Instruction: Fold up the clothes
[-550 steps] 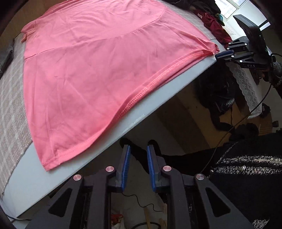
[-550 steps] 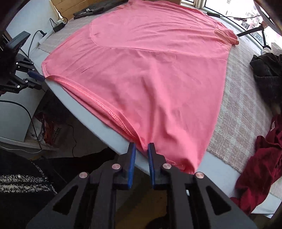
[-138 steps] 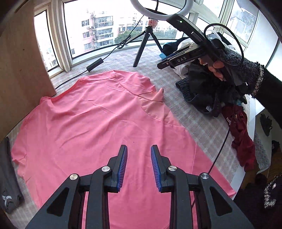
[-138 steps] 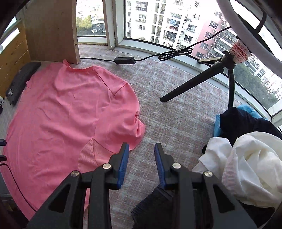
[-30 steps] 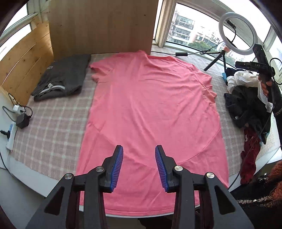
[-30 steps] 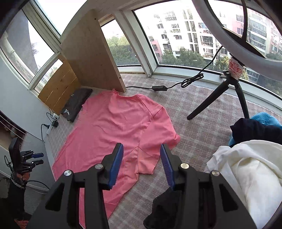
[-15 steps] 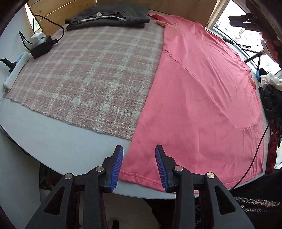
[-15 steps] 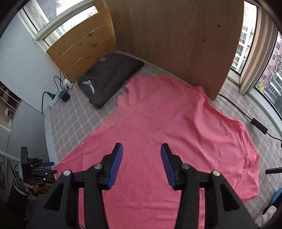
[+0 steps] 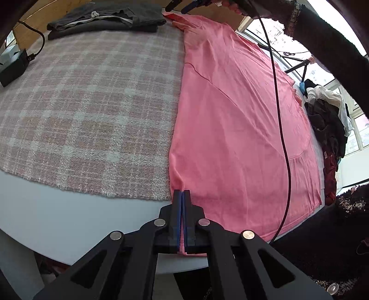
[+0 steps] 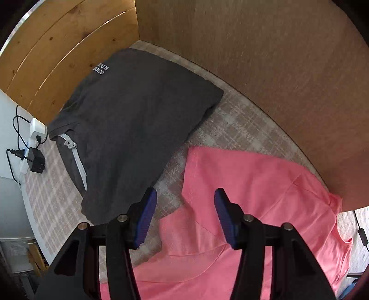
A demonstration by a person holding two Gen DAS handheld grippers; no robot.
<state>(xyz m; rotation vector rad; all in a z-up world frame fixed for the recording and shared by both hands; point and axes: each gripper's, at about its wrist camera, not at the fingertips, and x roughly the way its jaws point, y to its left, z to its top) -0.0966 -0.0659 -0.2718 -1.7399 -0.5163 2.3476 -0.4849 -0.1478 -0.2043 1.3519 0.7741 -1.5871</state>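
A large pink shirt lies flat on a checked cloth, its hem at the table's near edge. My left gripper is shut on the hem's near left corner. In the right wrist view the pink shirt's left sleeve and shoulder lie below my right gripper, which hangs open above the sleeve without touching it. The right gripper also shows at the top of the left wrist view, held by a hand in a dark sleeve.
A folded dark grey garment lies beside the sleeve, against wooden panels. A power strip with adapters sits at the table's left edge. A pile of clothes lies far right. A black cable hangs across the shirt.
My left gripper has dropped to the hem corner and shut on it. My right gripper has moved over to the shirt's left sleeve near the grey garment, still open.
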